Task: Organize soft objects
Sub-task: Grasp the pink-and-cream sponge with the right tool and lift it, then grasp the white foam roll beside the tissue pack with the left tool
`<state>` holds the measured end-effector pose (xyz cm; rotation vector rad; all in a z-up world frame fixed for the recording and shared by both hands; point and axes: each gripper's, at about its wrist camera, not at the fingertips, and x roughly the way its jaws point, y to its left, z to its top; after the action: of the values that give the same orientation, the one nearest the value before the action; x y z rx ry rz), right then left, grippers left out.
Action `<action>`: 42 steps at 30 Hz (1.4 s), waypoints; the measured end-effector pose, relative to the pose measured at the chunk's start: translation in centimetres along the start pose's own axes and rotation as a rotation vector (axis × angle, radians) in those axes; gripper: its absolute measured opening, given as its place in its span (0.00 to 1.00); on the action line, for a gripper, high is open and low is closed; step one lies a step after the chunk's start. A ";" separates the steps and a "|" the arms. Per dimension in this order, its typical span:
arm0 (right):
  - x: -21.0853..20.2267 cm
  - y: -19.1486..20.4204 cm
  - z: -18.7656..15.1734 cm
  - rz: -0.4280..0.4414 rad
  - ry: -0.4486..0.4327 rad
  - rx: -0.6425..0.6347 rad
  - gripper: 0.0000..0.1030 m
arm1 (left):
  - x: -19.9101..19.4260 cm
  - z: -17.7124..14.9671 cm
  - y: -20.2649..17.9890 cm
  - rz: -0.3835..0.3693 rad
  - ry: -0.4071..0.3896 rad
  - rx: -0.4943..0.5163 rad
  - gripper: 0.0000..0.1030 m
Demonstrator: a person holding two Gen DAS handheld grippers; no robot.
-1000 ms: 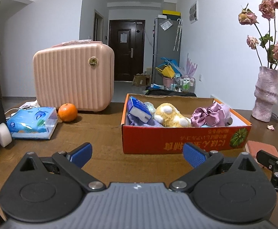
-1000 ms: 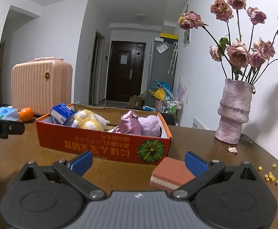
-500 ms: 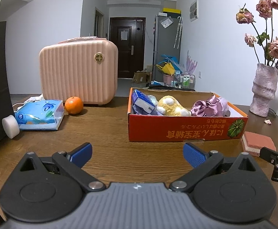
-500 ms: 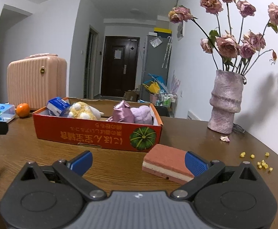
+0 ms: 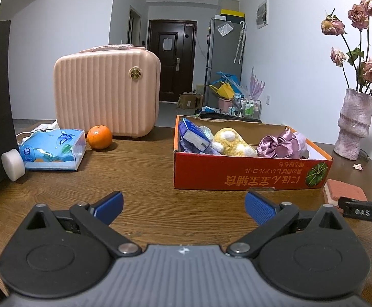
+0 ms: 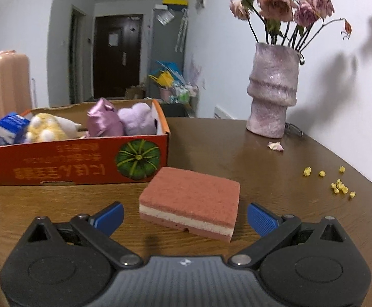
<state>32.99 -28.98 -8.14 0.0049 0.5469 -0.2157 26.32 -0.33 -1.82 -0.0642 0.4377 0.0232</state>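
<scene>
Pink sponge [image 6: 189, 200] on desk [image 6: 237, 153]: light, squashy; pinch short sides. Right tool [image 6: 184, 216] spread wide, empty; left tool [image 5: 184, 206] likewise.

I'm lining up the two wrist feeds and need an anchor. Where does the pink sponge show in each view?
Left wrist: sponge at the far right edge, beside the box's right corner.
Right wrist: sponge centre frame, lying flat just ahead of the open right gripper.
Shared landmark: the pumpkin picture on the orange box.
</scene>
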 end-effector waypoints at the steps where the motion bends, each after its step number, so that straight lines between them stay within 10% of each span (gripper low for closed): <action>1: 0.4 0.1 0.2 -0.007 0.007 0.005 1.00 | 0.0 0.0 0.0 0.001 0.002 0.000 1.00; 17: 5.5 0.1 1.7 -0.064 0.117 0.086 0.98 | 0.4 0.5 2.3 0.041 0.010 -0.027 1.00; 42: 3.1 0.4 1.5 -0.056 0.007 0.079 0.97 | 0.8 2.0 9.8 0.201 -0.042 -0.110 1.00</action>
<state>36.42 -29.34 -8.52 0.0675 0.5459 -0.2923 27.54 9.57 -0.96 -0.1276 0.3997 0.2459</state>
